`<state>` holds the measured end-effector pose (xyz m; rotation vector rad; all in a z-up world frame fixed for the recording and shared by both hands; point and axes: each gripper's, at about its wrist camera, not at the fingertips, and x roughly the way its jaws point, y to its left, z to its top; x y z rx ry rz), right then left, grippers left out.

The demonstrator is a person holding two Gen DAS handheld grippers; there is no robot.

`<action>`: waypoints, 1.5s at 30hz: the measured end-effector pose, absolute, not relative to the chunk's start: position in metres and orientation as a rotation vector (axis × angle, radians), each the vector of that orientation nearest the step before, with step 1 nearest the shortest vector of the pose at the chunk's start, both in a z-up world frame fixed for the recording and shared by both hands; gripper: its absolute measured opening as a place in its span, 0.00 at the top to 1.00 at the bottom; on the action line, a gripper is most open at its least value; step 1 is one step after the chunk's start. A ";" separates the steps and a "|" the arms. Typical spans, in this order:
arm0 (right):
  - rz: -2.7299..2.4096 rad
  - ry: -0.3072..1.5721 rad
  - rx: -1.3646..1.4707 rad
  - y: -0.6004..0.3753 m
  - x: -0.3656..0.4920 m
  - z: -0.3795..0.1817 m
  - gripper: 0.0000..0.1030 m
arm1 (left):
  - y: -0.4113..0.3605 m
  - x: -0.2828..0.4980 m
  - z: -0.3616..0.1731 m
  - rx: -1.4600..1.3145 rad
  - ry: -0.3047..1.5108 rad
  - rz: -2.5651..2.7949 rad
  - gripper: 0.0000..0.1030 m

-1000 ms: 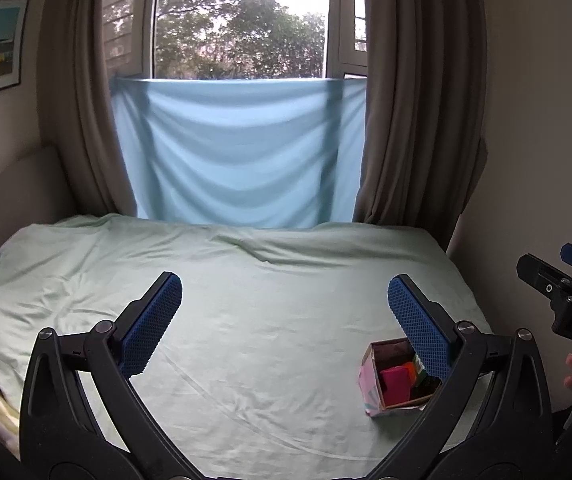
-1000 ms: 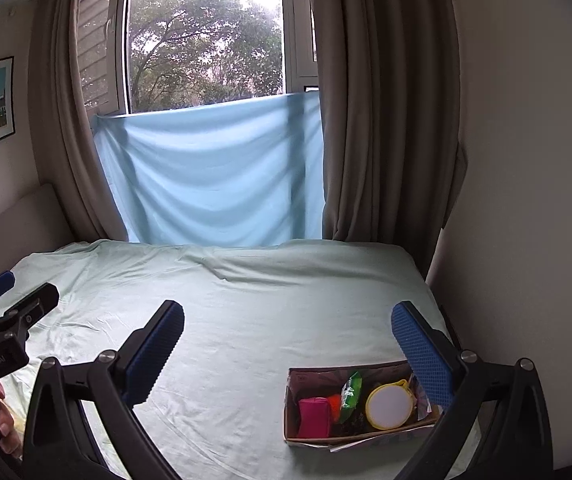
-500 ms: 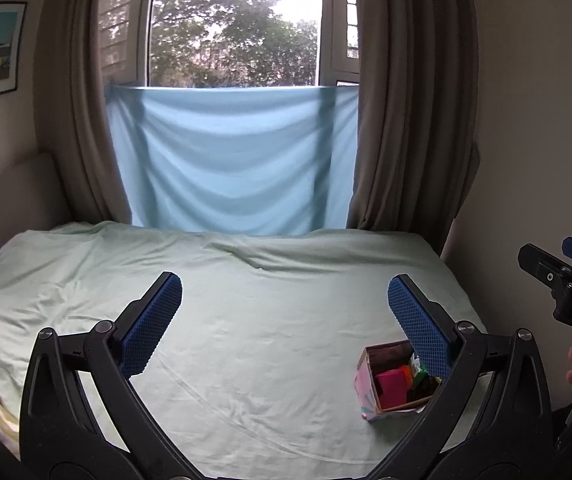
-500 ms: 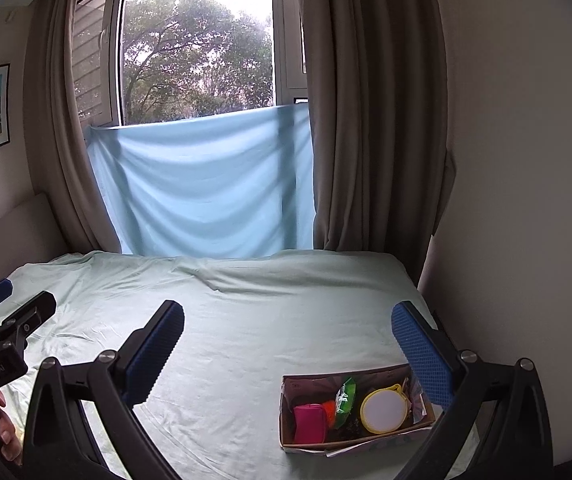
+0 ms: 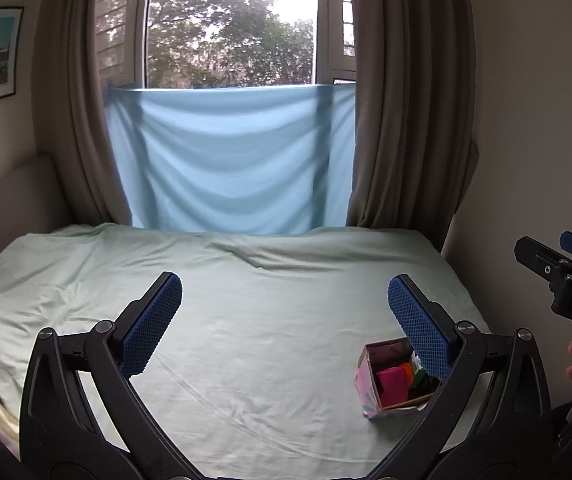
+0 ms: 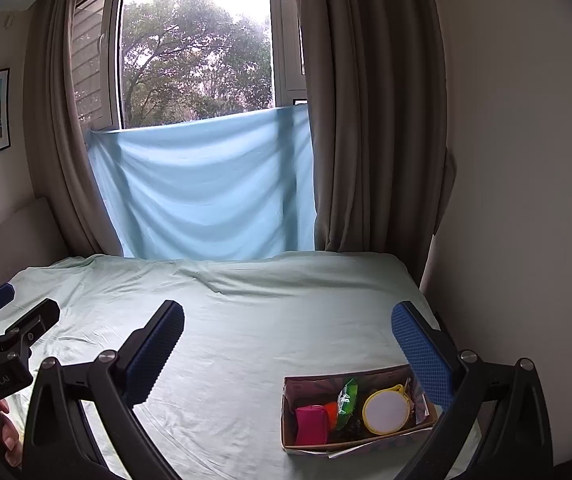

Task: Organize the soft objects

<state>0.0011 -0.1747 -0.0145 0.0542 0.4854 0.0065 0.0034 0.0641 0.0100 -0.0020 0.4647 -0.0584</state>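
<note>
Pale green bedsheet (image 5: 270, 344), blue window cloth (image 5: 230, 160), both claws (image 5: 286, 316) (image 6: 287, 340) released, empty

The bed (image 6: 246, 340) is covered with a matt, pale green cloth, smooth with soft creases. The box (image 6: 289, 412) looks like paper card, its outside printed. The fingers (image 5: 152, 328) carry blue rubbery pads with a rough dotted texture on matt black plastic arms with small shiny metal screws. The green packet (image 6: 345, 400) looks glossy.
</note>
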 end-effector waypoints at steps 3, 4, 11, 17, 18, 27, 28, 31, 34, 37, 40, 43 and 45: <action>0.011 0.487 0.057 -0.177 0.001 -0.015 0.00 | 0.063 0.003 0.010 -0.002 0.465 -0.060 0.00; 0.010 0.487 0.056 -0.177 0.001 -0.015 0.00 | 0.063 0.003 0.009 -0.002 0.464 -0.060 0.00; 0.011 0.480 0.058 -0.177 0.000 -0.014 0.00 | 0.060 0.001 0.009 0.006 0.456 -0.060 0.00; 0.011 0.474 0.062 -0.180 -0.001 -0.014 0.00 | 0.056 0.000 0.009 0.011 0.449 -0.058 0.00; 0.011 0.473 0.063 -0.180 -0.001 -0.014 0.00 | 0.056 0.000 0.009 0.011 0.449 -0.058 0.00; 0.011 0.471 0.063 -0.180 -0.002 -0.014 0.00 | 0.056 -0.001 0.008 0.008 0.449 -0.061 0.00; 0.011 0.472 0.062 -0.180 -0.002 -0.014 0.00 | 0.056 -0.002 0.008 0.006 0.450 -0.061 0.00; 0.011 0.473 0.062 -0.179 -0.003 -0.014 0.00 | 0.055 -0.003 0.008 0.006 0.452 -0.062 0.00; 0.012 0.473 0.063 -0.179 -0.004 -0.013 0.00 | 0.055 -0.004 0.008 0.005 0.451 -0.062 0.00; 0.012 0.473 0.062 -0.179 -0.004 -0.013 0.00 | 0.054 -0.004 0.008 0.006 0.451 -0.062 0.00; 0.013 0.473 0.062 -0.180 -0.004 -0.013 0.00 | 0.054 -0.004 0.008 0.006 0.451 -0.062 0.00; 0.011 0.475 0.061 -0.179 -0.004 -0.013 0.00 | 0.053 -0.004 0.008 0.006 0.451 -0.062 0.00; 0.012 0.474 0.061 -0.180 -0.003 -0.012 0.00 | 0.053 -0.004 0.008 0.008 0.452 -0.061 0.00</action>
